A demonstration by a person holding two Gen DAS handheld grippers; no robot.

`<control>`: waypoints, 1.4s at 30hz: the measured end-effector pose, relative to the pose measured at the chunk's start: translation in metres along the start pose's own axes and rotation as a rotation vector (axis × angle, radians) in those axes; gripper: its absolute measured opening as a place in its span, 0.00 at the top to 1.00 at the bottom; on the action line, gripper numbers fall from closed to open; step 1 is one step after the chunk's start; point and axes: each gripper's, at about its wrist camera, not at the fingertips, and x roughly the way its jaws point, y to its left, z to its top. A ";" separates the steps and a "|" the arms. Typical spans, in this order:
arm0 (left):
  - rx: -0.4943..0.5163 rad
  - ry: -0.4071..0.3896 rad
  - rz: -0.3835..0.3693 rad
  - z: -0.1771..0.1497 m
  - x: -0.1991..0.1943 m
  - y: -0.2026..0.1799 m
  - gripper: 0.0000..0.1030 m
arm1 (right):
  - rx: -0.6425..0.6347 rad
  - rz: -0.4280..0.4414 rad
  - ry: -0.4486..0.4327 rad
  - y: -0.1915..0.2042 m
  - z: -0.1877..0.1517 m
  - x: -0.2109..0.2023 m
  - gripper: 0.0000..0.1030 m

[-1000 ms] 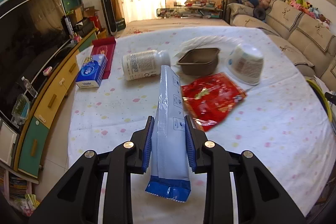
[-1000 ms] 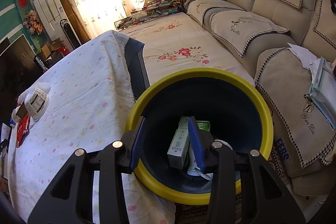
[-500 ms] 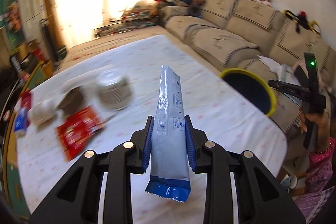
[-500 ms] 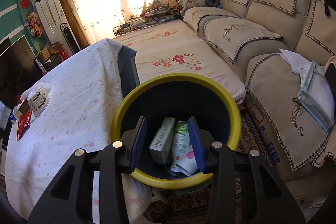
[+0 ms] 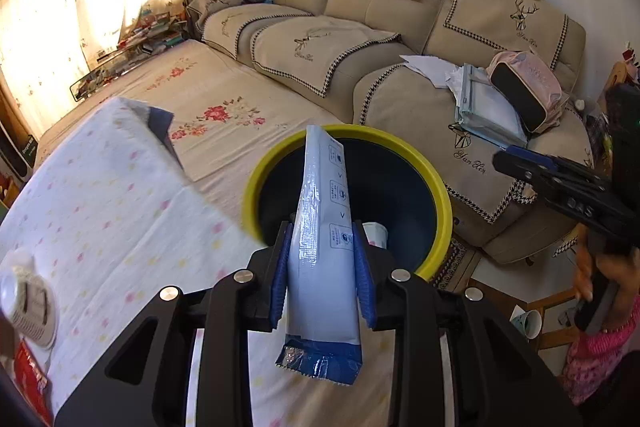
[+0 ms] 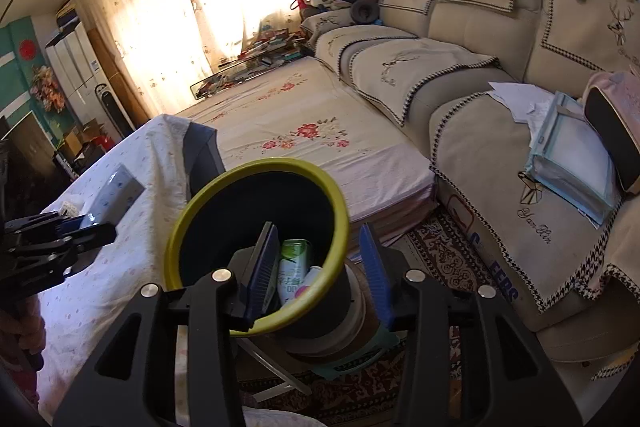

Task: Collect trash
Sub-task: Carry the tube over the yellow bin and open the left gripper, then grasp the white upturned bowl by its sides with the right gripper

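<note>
My left gripper is shut on a long white-and-blue wrapper, held upright over the table edge facing a yellow-rimmed dark bin. In the right wrist view the bin holds a green-and-white carton and other packaging. My right gripper is open and empty, its jaws straddling the bin's near rim. The left gripper with the wrapper shows at the left; the right gripper shows at the right of the left wrist view.
The table has a white spotted cloth; a white cup and a red wrapper lie at its left. A beige sofa with papers and a pink bag stands behind the bin. A flowered mat lies beyond.
The left gripper swung right with the wrapper, from the table's trash to facing the bin. The right gripper pulled back and right, so the bin sits lower left between its jaws.
</note>
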 end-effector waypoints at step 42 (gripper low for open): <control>-0.476 -0.406 0.455 -0.199 -0.211 0.226 0.13 | -0.320 0.202 0.102 0.185 -0.005 0.027 0.57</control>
